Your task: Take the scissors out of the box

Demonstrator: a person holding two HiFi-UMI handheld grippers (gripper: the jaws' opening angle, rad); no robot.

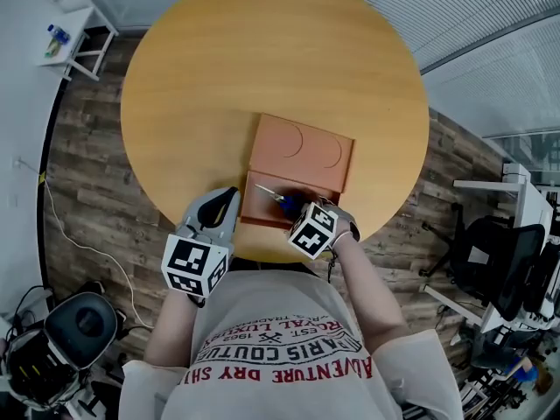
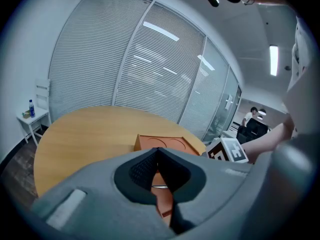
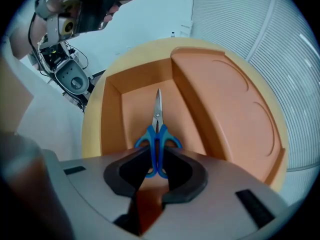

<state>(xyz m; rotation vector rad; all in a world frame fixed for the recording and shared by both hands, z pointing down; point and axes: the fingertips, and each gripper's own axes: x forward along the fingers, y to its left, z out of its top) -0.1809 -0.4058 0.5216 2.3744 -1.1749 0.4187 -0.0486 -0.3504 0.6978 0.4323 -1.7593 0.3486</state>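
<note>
One orange box (image 1: 256,205) is sitting on the round wooden worktop (image 1: 262,51), toward the lower centre of the head view. Its open compartment is facing you, and its flat lid (image 1: 302,151) is lying on the far side, touching the compartment's edge. Two round impressions are showing on that lid. Whether the lid is joined to the box cannot be told.

One pair of scissors (image 3: 157,131) with blue handles is sitting in the open compartment, with the blades pointing away from you over the orange floor. Nothing else is lying in there. Your right claw (image 3: 158,156) is clenching on the handles, one pad pressing on each side. In the head view this claw (image 1: 296,206) is reaching over the box's near wall. Whether the scissors (image 1: 284,201) are resting on the floor or hanging just above it cannot be told.

Your left claw (image 2: 157,151) is squeezing closed on nothing, its pads meeting at the tips. In the head view it (image 1: 226,201) is hovering just beside the box's lower-left corner, apart from the scissors.

At the upper left of the head view, one small white side table (image 1: 83,46) is standing on the floor, well apart from the worktop, and carrying one bottle (image 1: 58,34).
</note>
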